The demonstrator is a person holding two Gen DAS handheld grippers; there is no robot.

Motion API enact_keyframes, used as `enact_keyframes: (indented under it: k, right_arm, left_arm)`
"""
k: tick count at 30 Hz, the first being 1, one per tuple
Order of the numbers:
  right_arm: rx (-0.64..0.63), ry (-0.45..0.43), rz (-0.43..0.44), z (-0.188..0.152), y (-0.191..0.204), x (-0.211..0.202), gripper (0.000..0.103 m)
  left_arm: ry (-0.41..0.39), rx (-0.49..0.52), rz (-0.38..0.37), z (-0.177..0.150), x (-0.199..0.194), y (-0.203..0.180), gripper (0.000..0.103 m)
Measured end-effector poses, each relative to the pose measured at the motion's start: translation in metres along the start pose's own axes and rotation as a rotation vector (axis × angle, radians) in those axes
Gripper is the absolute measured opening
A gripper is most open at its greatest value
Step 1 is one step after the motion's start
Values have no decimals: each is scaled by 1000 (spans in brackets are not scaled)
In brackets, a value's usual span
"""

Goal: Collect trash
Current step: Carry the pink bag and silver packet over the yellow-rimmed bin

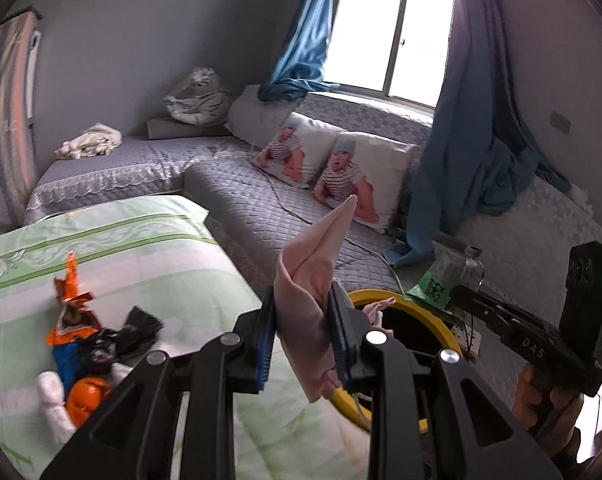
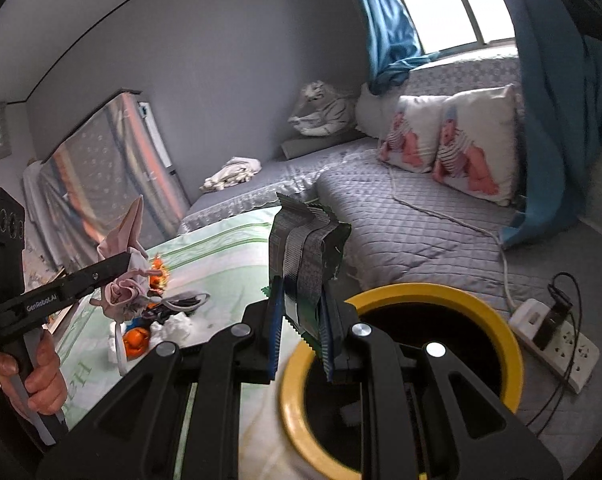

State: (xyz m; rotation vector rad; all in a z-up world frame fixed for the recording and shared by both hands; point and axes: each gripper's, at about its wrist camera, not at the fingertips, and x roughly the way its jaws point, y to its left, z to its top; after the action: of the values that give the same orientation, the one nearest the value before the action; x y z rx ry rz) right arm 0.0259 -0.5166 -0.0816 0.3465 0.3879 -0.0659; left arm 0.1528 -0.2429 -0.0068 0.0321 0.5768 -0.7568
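Note:
In the left wrist view my left gripper (image 1: 303,332) is shut on a crumpled pink tissue (image 1: 313,272) that sticks up between its blue pads, close to the yellow-rimmed bin (image 1: 371,295). The right wrist view shows my right gripper (image 2: 301,320) shut on a dark silvery snack wrapper (image 2: 305,248), just left of the bin's yellow rim (image 2: 481,308). Each gripper also shows in the other's view: the right gripper (image 1: 463,294) with its wrapper (image 1: 433,288) beyond the bin, the left gripper (image 2: 129,258) with the tissue (image 2: 121,284) at the left. More trash (image 1: 81,340) lies on the green sheet (image 1: 141,240).
A white power strip (image 2: 557,344) with cables lies on the grey floor right of the bin. A grey quilted sofa (image 1: 241,196) with two printed pillows (image 1: 341,172) stands behind, and a cord runs across it. Blue curtains (image 1: 461,160) hang by the window.

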Motion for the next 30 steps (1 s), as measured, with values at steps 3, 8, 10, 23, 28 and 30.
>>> enact_keyframes:
  k: [3,8,10,23,28,30]
  right_arm:
    - [19,-2,-31,-2,-14,-1,15]
    - [47,6,-76,-8,-35,0,15]
    - [61,13,-89,-11,-43,1,15]
    - [135,76,-172,-31,-78,21,16]
    - [160,105,-188,-38,-90,30,16]
    - [163,107,-196,-39,-91,31,16]
  left_arm:
    - [8,21,-19,2,13,-12,23]
    - [20,39,-50,3,32,-30,24]
    - [24,46,-62,3,38,-37,24]
    - [99,39,-104,-10,89,-59,24]
    - [149,46,-98,-21,113,-60,24]
    - [169,45,-94,-24,121,-60,24]
